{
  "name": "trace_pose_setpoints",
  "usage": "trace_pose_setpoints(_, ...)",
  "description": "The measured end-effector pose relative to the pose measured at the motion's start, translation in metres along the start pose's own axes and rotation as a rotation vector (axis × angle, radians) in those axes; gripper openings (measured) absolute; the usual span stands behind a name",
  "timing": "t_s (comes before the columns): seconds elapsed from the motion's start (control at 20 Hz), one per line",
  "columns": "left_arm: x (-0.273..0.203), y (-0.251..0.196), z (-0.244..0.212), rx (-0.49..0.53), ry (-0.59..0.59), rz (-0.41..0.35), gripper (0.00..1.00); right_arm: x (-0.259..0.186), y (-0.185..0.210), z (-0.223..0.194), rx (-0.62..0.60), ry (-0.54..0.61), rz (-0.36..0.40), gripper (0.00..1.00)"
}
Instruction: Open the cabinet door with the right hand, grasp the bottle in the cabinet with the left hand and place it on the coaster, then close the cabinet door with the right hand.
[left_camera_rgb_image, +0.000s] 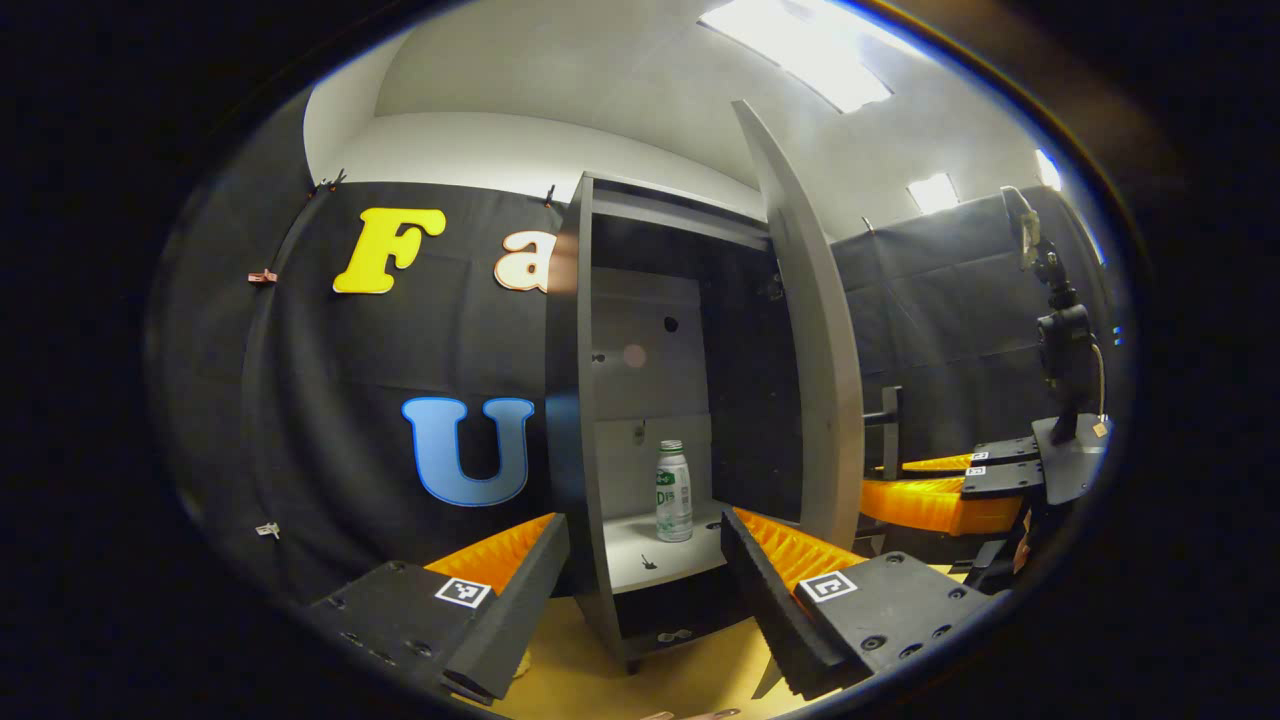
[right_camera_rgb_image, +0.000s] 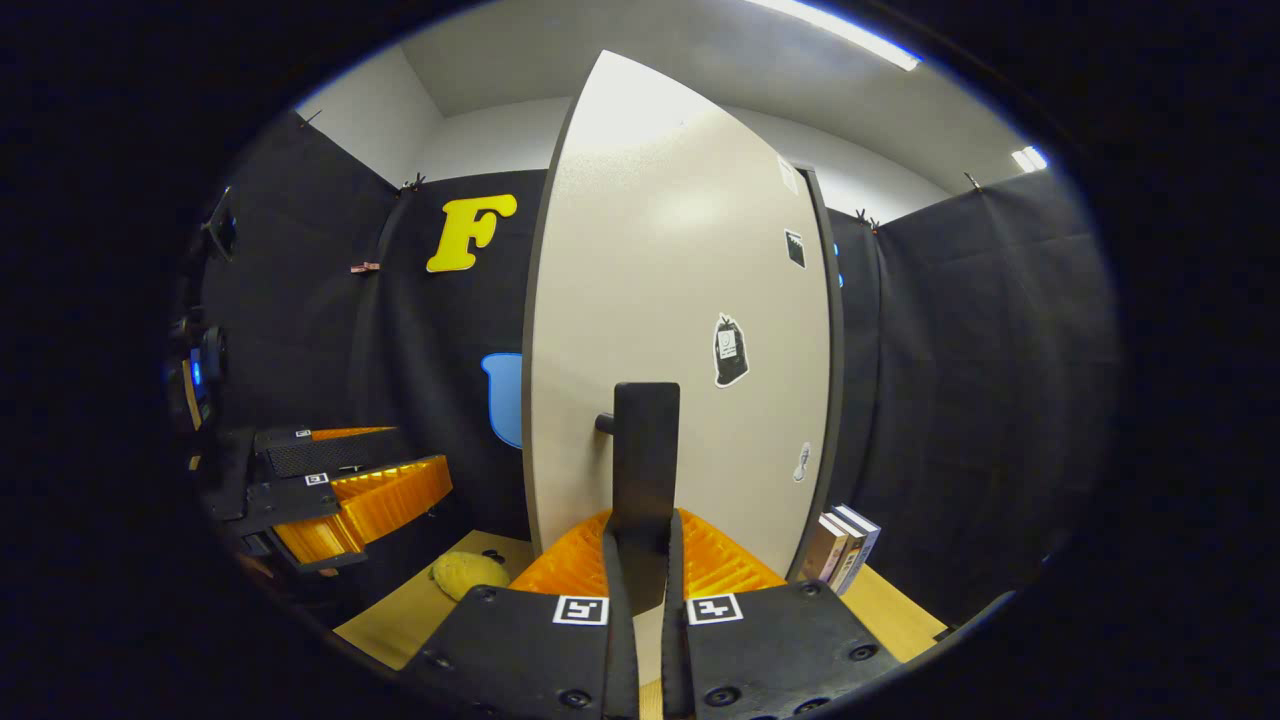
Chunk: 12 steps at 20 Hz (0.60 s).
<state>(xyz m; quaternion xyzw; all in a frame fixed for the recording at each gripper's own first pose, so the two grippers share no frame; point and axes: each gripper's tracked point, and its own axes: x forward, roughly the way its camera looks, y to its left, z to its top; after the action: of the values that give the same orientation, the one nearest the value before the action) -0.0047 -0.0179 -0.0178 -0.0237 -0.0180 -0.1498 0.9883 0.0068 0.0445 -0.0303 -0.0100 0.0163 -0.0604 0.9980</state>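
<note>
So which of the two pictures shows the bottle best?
The left gripper view: the bottle stands upright on a shelf inside the open cabinet. In the right gripper view the cabinet door faces the camera and hides the inside.

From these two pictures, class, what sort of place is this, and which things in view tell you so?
Probably a staged recording booth, not a real home. Black cloth wall drapes round a wooden table. On it stands one small cabinet, door open, a lone bottle on its shelf. A camera mount stands nearby.
</note>
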Motion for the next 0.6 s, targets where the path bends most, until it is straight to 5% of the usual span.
trace_pose_setpoints(0.6, 0.036, -0.082, -0.001, -0.027, -0.008, -0.197, 0.96, -0.032, -0.088, 0.005, -0.026, 0.003, -0.187, 0.12)
